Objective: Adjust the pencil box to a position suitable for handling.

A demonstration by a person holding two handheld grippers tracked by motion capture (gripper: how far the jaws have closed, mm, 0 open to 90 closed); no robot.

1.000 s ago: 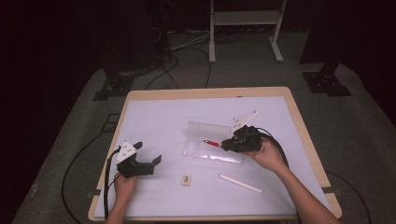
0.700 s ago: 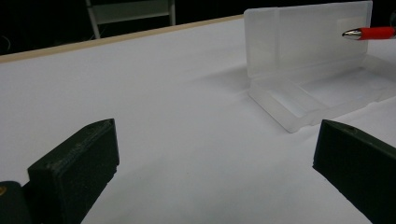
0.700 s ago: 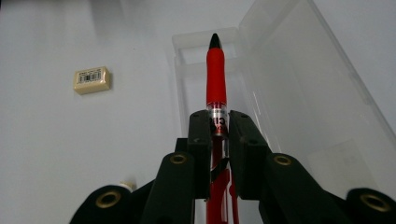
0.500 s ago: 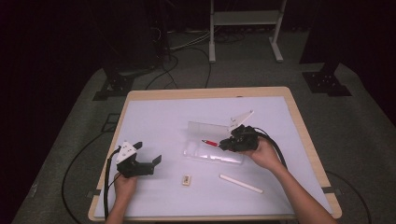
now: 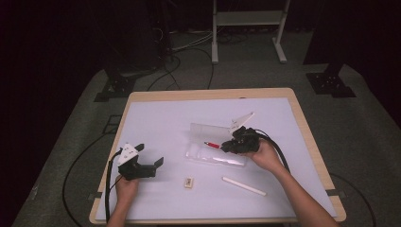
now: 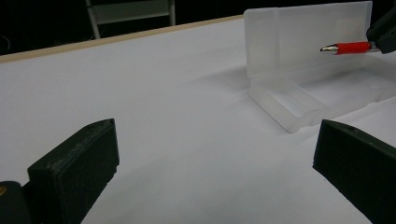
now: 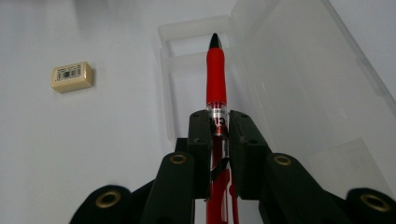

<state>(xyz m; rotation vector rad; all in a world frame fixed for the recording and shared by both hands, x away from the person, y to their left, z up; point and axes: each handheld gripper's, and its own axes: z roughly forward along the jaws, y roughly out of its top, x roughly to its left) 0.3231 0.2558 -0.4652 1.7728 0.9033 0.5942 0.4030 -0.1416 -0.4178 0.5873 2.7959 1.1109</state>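
My right gripper (image 5: pixel 226 145) (image 7: pixel 218 122) is shut on a red pen (image 7: pixel 216 79) (image 5: pixel 213 144) (image 6: pixel 349 47), whose tip points out over the open tray of a clear plastic pencil case (image 5: pixel 215 152) (image 7: pixel 289 88) (image 6: pixel 303 88). The case lies at the middle of the white table with its lid standing up behind it. My left gripper (image 5: pixel 151 155) (image 6: pixel 215 172) rests at the table's front left, open, with nothing between its jaws, and faces the case from a distance.
A small beige eraser (image 5: pixel 188 182) (image 7: pixel 71 76) lies near the front centre of the table (image 5: pixel 156 118). A white stick-like pen (image 5: pixel 243 186) lies to its right, in front of the case. Cables trail off the left edge and behind the right hand.
The right gripper with the red pen has shifted slightly over the case. The left gripper has stayed where it was.
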